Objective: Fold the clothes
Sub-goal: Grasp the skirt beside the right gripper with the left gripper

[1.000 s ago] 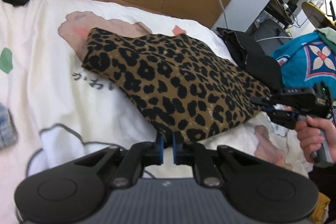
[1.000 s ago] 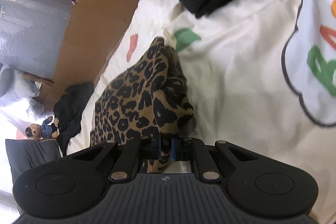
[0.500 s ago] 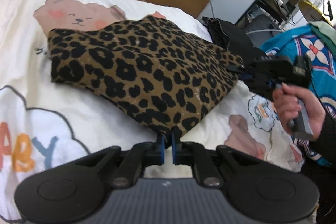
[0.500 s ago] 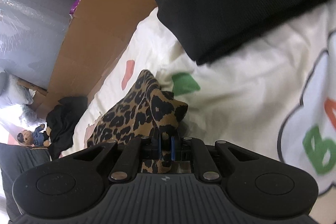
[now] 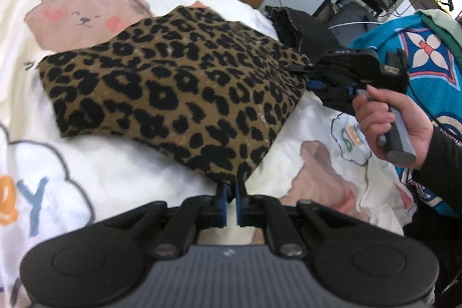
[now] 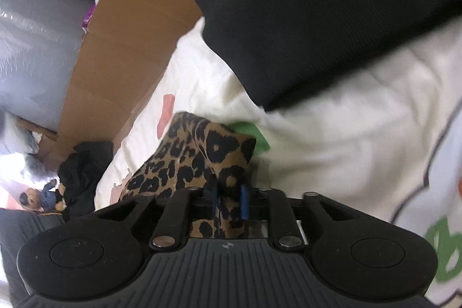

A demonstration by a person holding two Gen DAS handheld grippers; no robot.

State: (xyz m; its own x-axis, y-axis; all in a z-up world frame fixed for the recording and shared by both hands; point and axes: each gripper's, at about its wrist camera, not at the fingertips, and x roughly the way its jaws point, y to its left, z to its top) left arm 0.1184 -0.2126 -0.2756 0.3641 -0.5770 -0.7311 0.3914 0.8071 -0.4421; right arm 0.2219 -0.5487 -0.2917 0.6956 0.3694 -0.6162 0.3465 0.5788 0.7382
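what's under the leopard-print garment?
The leopard-print garment lies on a white cartoon-print bedsheet, partly covering its bear print. Anything else beneath is hidden. Left gripper pinches its near corner; right gripper is at the other.

Across the three moments, the leopard-print garment (image 5: 173,88) is carried sideways over the printed bedsheet (image 5: 95,152): the bear face (image 5: 83,16), half covered a second ago, is now fully exposed beyond the garment's far edge, and the coloured letters are brought into sight at the lower left. The folded black garment (image 6: 332,10) is brought much nearer in the right wrist view, where it now fills the upper right. The right gripper (image 6: 228,197), clamped tight on a corner of the print cloth half a second ago, is now seen with its blue fingers (image 6: 245,202) parted, the cloth lying loosely between them. Less of the cloth is seen ahead of it than before.
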